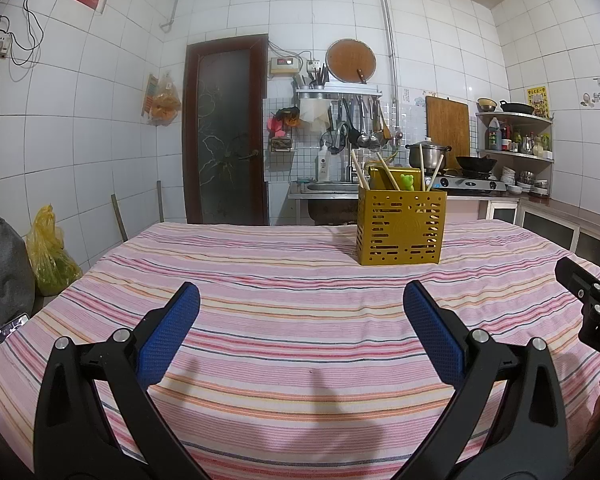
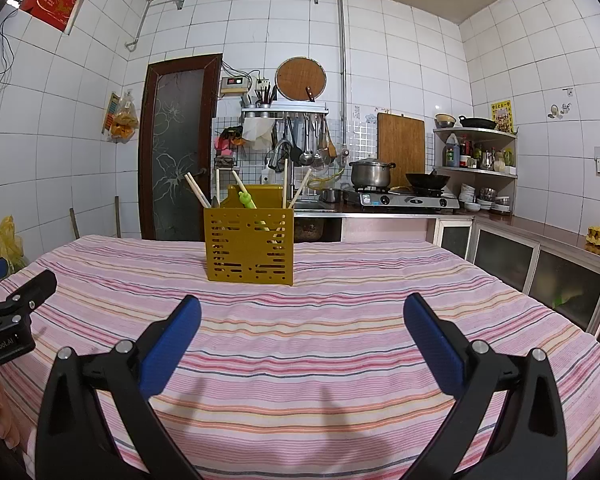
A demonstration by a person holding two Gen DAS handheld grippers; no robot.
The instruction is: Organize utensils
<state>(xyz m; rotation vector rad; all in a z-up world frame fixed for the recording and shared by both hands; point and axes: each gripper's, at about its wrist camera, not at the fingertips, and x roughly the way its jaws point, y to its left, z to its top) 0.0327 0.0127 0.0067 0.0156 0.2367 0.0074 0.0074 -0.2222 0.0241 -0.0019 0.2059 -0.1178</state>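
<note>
A yellow perforated utensil holder (image 1: 401, 227) (image 2: 249, 245) stands upright on the striped tablecloth (image 1: 284, 300) (image 2: 340, 320), toward the far side. Several wooden chopsticks (image 1: 388, 176) (image 2: 198, 191) and a green frog-topped utensil (image 1: 407, 181) (image 2: 246, 199) stick out of it. My left gripper (image 1: 302, 300) hovers open over the near cloth, nothing between its blue pads. My right gripper (image 2: 302, 312) is likewise open and empty, well short of the holder. Each gripper's black body shows at the edge of the other's view.
Behind the table are a sink (image 1: 328, 188), a gas stove with a pot (image 2: 372, 174) and a wok (image 2: 427, 180), and a corner shelf (image 2: 476, 152). A dark door (image 1: 224, 132) is at the back left. A yellow bag (image 1: 50, 256) sits left of the table.
</note>
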